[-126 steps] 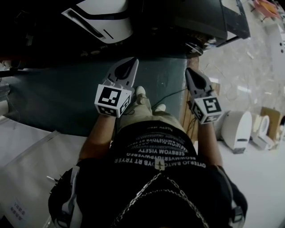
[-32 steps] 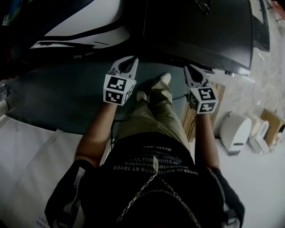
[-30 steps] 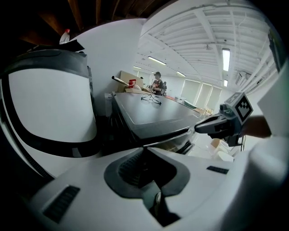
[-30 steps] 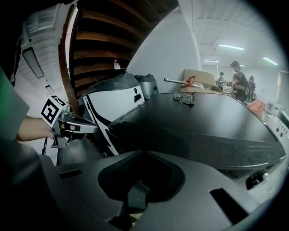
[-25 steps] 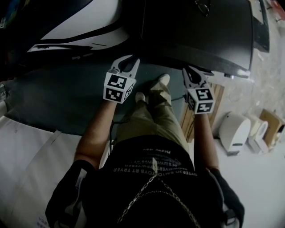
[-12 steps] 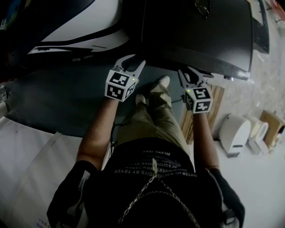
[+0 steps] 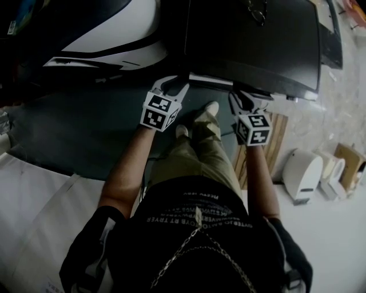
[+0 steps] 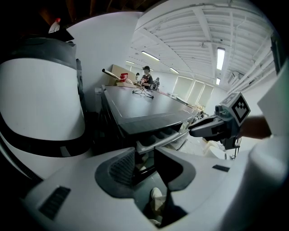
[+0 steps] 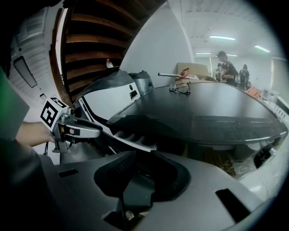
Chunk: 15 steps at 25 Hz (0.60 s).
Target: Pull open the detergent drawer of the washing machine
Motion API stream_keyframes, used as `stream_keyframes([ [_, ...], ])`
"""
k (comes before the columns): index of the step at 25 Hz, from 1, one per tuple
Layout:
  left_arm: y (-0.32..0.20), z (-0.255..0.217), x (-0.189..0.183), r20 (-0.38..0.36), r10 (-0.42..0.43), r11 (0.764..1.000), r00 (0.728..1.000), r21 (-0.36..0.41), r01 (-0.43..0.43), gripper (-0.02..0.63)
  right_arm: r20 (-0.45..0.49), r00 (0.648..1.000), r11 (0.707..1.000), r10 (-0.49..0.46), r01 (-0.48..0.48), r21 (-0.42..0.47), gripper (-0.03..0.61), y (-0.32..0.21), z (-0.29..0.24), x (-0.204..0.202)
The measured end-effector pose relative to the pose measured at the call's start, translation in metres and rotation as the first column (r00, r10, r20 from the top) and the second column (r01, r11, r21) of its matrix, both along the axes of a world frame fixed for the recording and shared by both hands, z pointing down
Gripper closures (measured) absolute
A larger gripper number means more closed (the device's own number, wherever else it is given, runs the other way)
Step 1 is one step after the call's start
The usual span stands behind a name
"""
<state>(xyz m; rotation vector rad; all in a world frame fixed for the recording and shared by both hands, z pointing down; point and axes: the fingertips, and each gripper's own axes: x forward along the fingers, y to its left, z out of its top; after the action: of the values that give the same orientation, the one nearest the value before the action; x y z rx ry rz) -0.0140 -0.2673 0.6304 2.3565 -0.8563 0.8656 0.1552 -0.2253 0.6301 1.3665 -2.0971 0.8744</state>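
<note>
The washing machine (image 7: 251, 40) has a dark top, smooth with a dull satin sheen. Its detergent drawer (image 9: 135, 140) looks like pale moulded plastic, faintly glossy. The appliance (image 7: 114, 34) beside it has a glossy white shell crossed by a black band. The right gripper (image 9: 144, 157) is matt grey plastic, and its pads (image 9: 118, 168) are finely ribbed. The dark mat (image 7: 74, 126) underfoot is dull, while the pale floor (image 7: 343, 94) looks like polished stone. The trousers (image 7: 194, 151) are khaki cloth and the chain (image 7: 189, 240) is metal.

Eyeglasses (image 7: 257, 10), white housing (image 7: 301, 171) near cardboard box (image 7: 346, 155), people (image 9: 227, 67) far off
</note>
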Motion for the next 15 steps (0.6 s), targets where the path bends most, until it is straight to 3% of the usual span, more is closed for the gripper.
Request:
stream_keyframes([
  [15, 0.033, 0.002, -0.007, 0.050, 0.047, 0.999, 0.998, -0.021, -0.046, 0.495, 0.012, 0.999, 0.998, 0.033, -0.033, -0.049, 0.502, 0.033, 0.002, -0.005],
])
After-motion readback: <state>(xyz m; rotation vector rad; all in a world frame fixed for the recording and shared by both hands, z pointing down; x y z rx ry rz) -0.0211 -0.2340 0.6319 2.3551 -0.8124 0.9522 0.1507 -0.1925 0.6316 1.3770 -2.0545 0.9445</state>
